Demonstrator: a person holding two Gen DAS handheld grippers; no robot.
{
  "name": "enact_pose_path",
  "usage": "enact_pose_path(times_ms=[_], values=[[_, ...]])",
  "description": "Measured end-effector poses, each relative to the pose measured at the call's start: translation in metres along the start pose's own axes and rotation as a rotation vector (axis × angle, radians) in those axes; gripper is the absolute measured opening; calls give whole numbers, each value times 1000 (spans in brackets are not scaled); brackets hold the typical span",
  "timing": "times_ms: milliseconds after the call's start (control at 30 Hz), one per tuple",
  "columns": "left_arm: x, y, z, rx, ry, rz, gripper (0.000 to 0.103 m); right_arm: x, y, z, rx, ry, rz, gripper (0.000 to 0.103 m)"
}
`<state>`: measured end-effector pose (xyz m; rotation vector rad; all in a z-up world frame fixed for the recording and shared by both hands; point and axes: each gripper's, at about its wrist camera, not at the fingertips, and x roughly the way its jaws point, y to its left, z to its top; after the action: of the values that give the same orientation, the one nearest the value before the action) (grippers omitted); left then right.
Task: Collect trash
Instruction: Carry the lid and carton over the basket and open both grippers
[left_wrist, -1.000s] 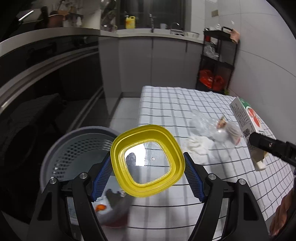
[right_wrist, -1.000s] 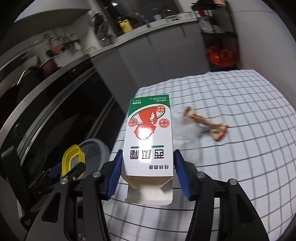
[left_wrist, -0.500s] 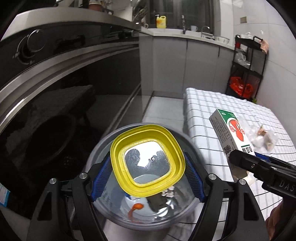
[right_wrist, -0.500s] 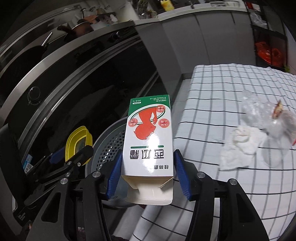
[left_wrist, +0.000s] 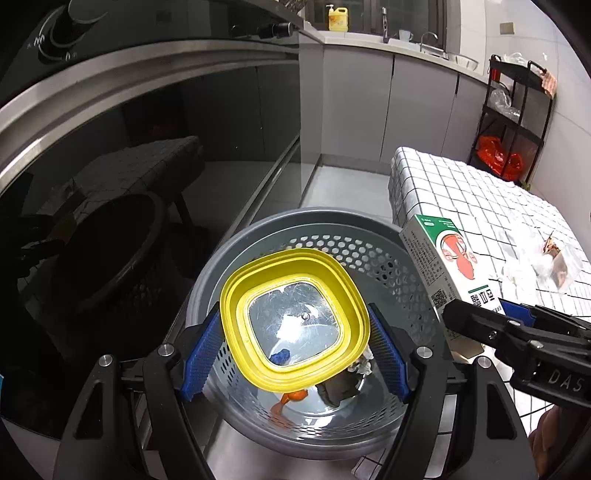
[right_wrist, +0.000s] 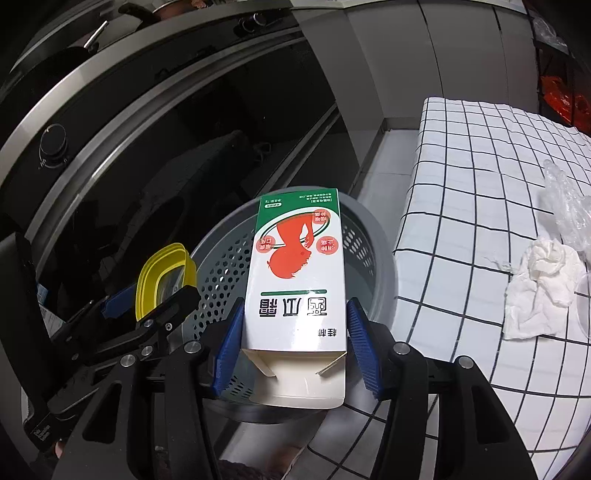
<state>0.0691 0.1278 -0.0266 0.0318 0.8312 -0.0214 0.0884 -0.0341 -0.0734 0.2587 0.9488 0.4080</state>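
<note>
Blue ribbed fingers (left_wrist: 384, 354) of the left gripper (left_wrist: 295, 350) clamped on the sides of a yellow lid (left_wrist: 293, 319), square with rounded corners, stepped rim, clear scratched window in the middle. Held tilted above the open mouth of a grey perforated bin (left_wrist: 354, 251) beside the checked surface (left_wrist: 465, 192). Fingers (right_wrist: 360, 347) of the right gripper (right_wrist: 295, 349) pressed on both flanks of a white carton (right_wrist: 295, 280), green band at the far end, red figure and red print upside down, near-end flaps hanging open. Carton poised over the bin (right_wrist: 380, 236) rim.

Seen only through the left wrist camera: bin floor with an orange scrap (left_wrist: 291, 398), a dark piece (left_wrist: 338, 391), a bit of crumpled white and a blue fleck showing through the lid's window; carton's side panel (left_wrist: 436, 266) with its square code; a black shelf rack (left_wrist: 517, 110) with a red bag; a yellow bottle (left_wrist: 338, 18) on the far counter.

Seen only through the right wrist camera: carton's full front face; crumpled white tissue (right_wrist: 543, 288) on the checked surface (right_wrist: 480, 155), clear plastic wrap (right_wrist: 569, 206) just beyond it; left gripper (right_wrist: 155, 295) side-on with the lid (right_wrist: 162, 280) edgewise; an oven knob (right_wrist: 53, 146) on the dark appliance front.
</note>
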Motion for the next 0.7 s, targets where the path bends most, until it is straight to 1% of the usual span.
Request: enact_pose_path(times_ms=[200, 300, 700], values=[[11, 8, -2, -13, 34, 10, 73, 18, 6, -2, -22, 46, -13, 53], [15, 8, -5, -8, 49, 22, 73, 21, 5, -1, -24, 51, -15, 53], [24, 9, -11, 2, 88, 30, 73, 39, 1, 6, -12, 77, -23, 53]])
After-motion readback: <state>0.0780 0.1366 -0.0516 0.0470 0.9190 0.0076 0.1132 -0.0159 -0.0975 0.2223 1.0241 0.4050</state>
